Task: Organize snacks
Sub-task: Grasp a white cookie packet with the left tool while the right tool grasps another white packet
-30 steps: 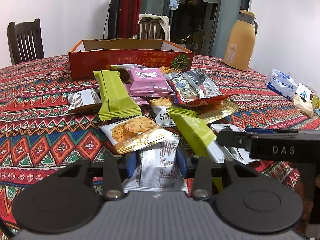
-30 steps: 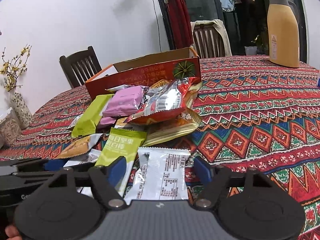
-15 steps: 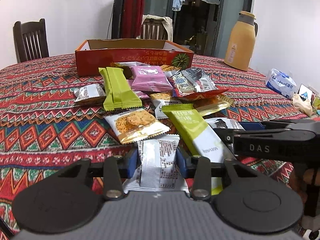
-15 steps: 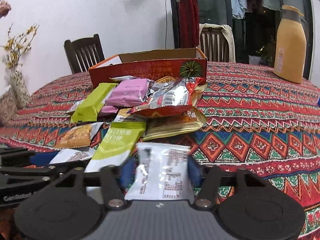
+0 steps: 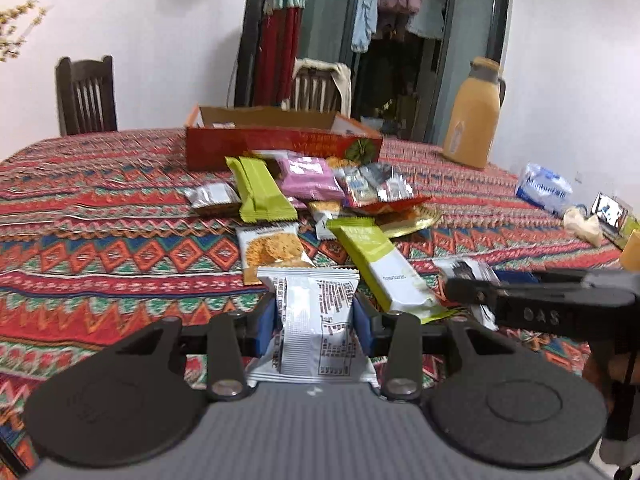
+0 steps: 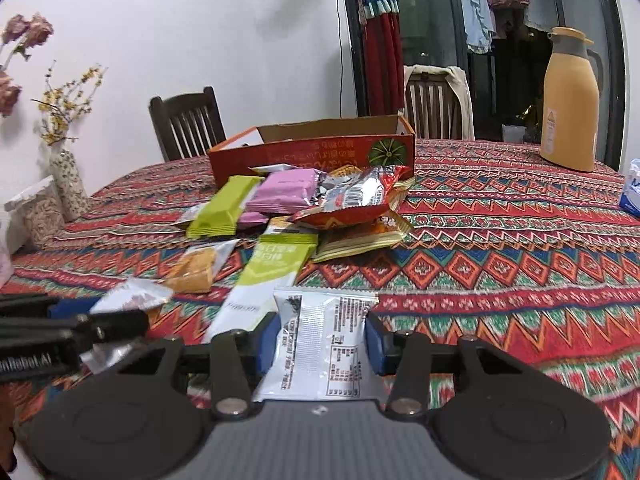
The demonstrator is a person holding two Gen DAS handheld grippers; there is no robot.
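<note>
Left wrist view
- Left claw (image 5: 314, 322): clamped on a white snack packet (image 5: 316, 332); both blue pads press its sides, the wrapper bulges between them.
- Packet position: lifted at the near edge of the surface (image 5: 100, 248), printed back side facing up.
- Snack pile: just beyond the claw lie a cracker packet (image 5: 272, 250) and a long green bar (image 5: 380, 264); farther off, a second green bar (image 5: 260, 190) and a pink packet (image 5: 310, 178), overlapping a red-and-silver pouch (image 5: 380, 192).
- Box: open red cardboard box (image 5: 280, 146) at the far side of the pile, touching the farthest snacks.
- Right side: the other tool's black arm reaches in near right; yellow jug (image 5: 474, 114) far right; a blue-and-white tissue pack (image 5: 544, 188) nearer than the jug.

Right wrist view
- Right claw (image 6: 322, 340): jaws closing on a second white snack packet (image 6: 324, 340); the blue pads touch both its sides.
- Packet position: at the near middle of the surface, label side up, just right of the long green bar (image 6: 272, 276).
- Pile: red-and-silver pouch (image 6: 356, 200) on top of a gold packet (image 6: 360, 238), pink packet (image 6: 286, 192) to its left.
- Box: red cardboard box (image 6: 312, 152) far centre, behind the pile.
- Left edge: the left tool's black arm, with a crumpled white wrapper at its tip; vase of yellow flowers (image 6: 68, 176) far left.
</note>
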